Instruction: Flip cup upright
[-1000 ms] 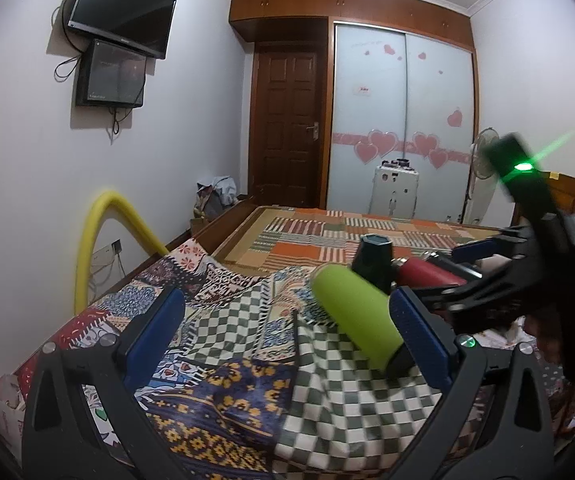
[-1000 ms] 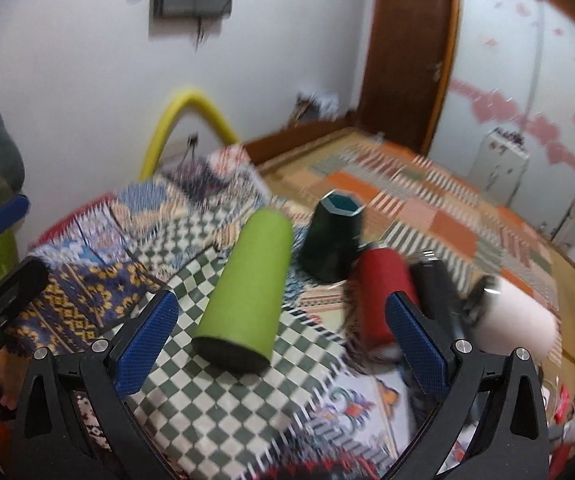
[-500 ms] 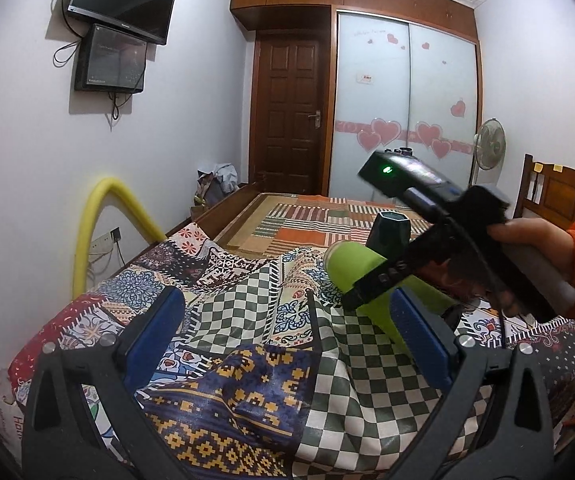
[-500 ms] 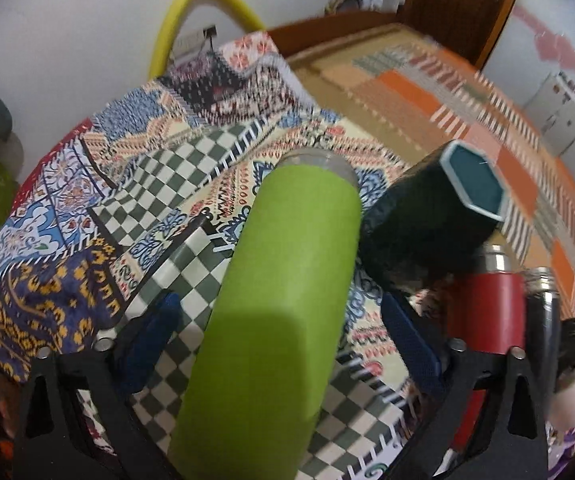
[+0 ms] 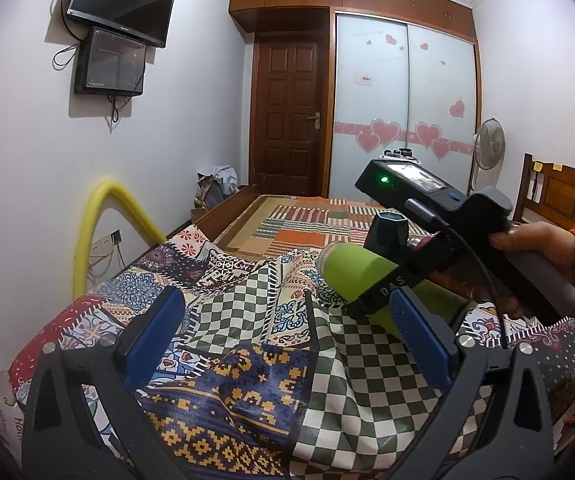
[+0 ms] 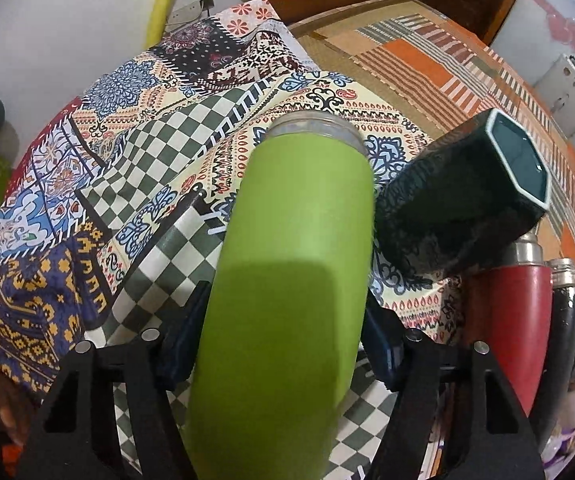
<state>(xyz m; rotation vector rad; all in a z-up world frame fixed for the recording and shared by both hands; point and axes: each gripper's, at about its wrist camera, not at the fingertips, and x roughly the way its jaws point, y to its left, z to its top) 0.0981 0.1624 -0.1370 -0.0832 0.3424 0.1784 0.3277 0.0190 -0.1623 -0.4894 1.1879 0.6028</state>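
A: Green cup (image 6: 287, 280) lies on its side on the patchwork quilt (image 6: 87, 184), long axis running straight away from the right gripper (image 6: 279, 344), silver rim (image 6: 315, 124) at the far end, base toward the wrist camera.

B: Jaw state, right?

A: Blue pads (image 6: 177, 344) sit against both flanks of the body near its lower half. Reads as clamped on the cup, though the contact itself is partly hidden behind the barrel.

B: Left gripper (image 5: 291, 340)?

A: Jaws wide apart, holding nothing, hanging over the quilt. From its camera the cup (image 5: 363, 276) lies ahead and to its right, with the right tool across it. Right hand is plainly the nearer.

B: Neighbours?

A: Dark hexagonal cup (image 6: 467, 200) just beside the rim end, red bottle (image 6: 507, 320) beyond. Judgement: the flip turns on pitching the far rim up about the grip, swinging clear of the hexagonal cup.
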